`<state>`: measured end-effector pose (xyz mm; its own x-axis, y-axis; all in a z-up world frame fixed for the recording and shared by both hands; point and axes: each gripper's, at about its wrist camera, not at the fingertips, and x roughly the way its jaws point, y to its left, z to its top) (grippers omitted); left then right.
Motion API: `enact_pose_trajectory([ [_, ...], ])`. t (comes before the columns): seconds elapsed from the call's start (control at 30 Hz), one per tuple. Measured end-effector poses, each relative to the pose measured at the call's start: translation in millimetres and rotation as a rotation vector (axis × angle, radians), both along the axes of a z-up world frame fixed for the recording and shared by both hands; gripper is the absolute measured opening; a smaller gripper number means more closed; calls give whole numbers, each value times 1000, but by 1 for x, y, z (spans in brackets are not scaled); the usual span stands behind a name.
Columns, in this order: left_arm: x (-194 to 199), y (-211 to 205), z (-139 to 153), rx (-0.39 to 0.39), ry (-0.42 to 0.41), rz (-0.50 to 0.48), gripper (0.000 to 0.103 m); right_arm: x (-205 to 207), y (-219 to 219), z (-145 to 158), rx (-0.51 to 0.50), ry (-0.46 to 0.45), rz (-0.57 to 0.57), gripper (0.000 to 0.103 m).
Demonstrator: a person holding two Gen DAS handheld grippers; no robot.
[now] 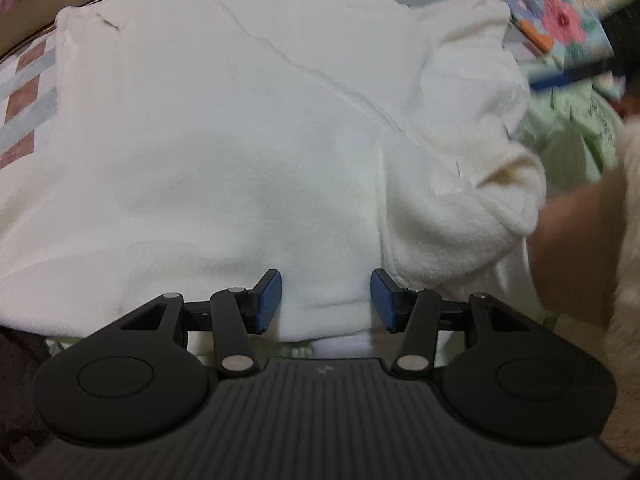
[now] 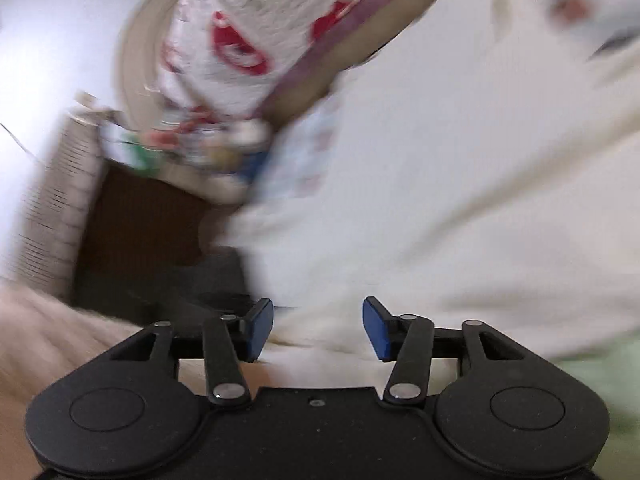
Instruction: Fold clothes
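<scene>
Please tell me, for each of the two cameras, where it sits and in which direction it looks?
Left wrist: sits on the left gripper, looks down along its blue pads at the white garment on a patterned cover; a forearm shows at right.
Right wrist: sits on the right gripper, looks, blurred, across the garment's edge toward a red-patterned cloth.
Shared: the white garment.
</scene>
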<state>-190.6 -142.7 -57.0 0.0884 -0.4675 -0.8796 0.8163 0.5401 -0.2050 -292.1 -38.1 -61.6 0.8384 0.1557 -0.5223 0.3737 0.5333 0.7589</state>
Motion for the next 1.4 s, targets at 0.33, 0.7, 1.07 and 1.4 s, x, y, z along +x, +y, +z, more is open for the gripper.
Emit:
enact_pose_trajectory([
  [0.33,26,-21,36,-231,-58,64,49,24,44,-19,-277,213,181,64],
  [0.7,1,-65,-8,-84,32,-146,48,14,55,16,-281,347,303,10],
  [1.07,13,-51,-8,-132,109,-77,49,19,26,0,-233,376,280,19],
  [1.4,113,-6,14,-124,-94,297,58,57,-104,65,-661,266,17,40],
])
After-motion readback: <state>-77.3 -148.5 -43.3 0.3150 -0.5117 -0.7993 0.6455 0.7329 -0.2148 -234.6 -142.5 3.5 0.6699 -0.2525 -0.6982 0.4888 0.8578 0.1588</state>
